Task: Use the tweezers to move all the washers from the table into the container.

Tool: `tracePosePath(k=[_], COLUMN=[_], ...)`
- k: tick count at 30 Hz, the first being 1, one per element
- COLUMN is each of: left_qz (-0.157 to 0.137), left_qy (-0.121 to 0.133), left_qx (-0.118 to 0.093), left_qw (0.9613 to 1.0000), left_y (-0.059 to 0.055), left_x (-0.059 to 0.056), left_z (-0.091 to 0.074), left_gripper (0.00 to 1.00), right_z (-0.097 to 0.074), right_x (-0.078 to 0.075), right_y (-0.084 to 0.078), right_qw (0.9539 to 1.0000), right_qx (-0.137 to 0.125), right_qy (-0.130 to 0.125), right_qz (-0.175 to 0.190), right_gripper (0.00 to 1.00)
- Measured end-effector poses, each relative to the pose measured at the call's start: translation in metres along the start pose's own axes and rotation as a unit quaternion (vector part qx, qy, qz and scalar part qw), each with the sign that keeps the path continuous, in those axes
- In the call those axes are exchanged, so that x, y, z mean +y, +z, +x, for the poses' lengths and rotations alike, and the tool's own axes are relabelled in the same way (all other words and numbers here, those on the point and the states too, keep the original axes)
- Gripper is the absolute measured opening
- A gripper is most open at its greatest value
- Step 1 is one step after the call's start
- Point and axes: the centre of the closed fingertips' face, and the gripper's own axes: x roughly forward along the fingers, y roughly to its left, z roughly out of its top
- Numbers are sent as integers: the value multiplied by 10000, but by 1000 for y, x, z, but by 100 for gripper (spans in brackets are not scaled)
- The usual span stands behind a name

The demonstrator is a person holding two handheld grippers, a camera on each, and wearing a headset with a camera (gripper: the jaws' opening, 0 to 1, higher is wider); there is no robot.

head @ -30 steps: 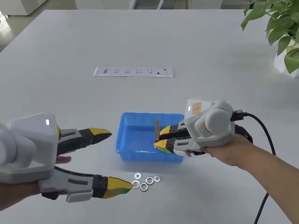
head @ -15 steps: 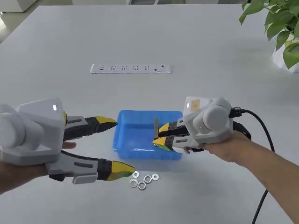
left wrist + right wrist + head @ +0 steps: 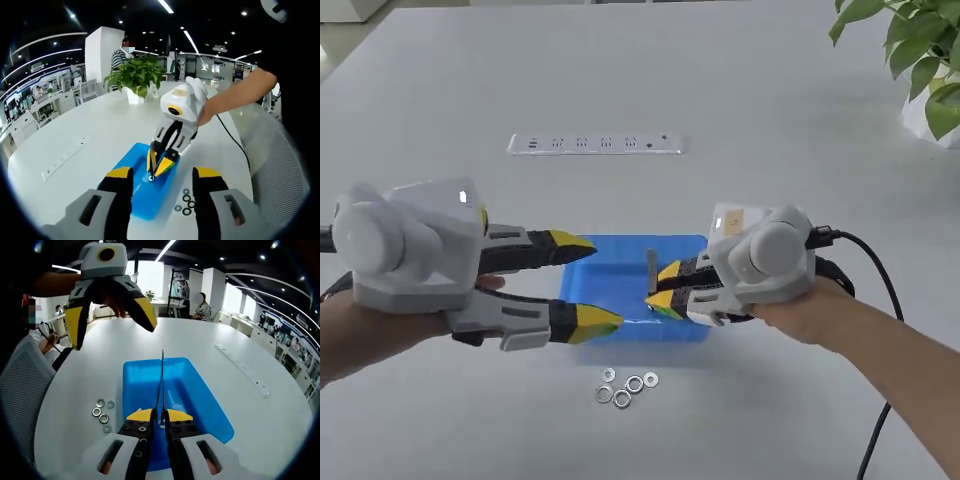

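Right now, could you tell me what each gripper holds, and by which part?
Right gripper: tweezers, clamped toward their rear end. Left gripper: open, holding nothing.

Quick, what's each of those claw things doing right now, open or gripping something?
Left gripper: open, holding nothing.
Right gripper: closed on the tweezers.

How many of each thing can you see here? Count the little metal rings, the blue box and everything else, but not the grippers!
washers: 5
blue container: 1
tweezers: 1
power strip: 1
potted plant: 1
Total: 9
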Motion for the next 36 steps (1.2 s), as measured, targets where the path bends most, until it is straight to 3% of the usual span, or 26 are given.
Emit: tracePosePath(k=[8,21,36], left_qz=[195,549,736], left_qy=[20,-233,-619], left_qx=[-17,137,204], left_qw=[9998,9981,9952], left_y=[8,7,7], left_x=[13,18,14], left_z=[19,42,53], left_gripper=[35,20,7], right_z=[0,1,1], right_x=[1,1,0], right_y=[-5,-4,-4], right_qw=[10000,10000,9998], right_qx=[40,19,25], right_qy=[32,68,100], right_qz=[18,-30,-170], right_gripper=[10,10,11])
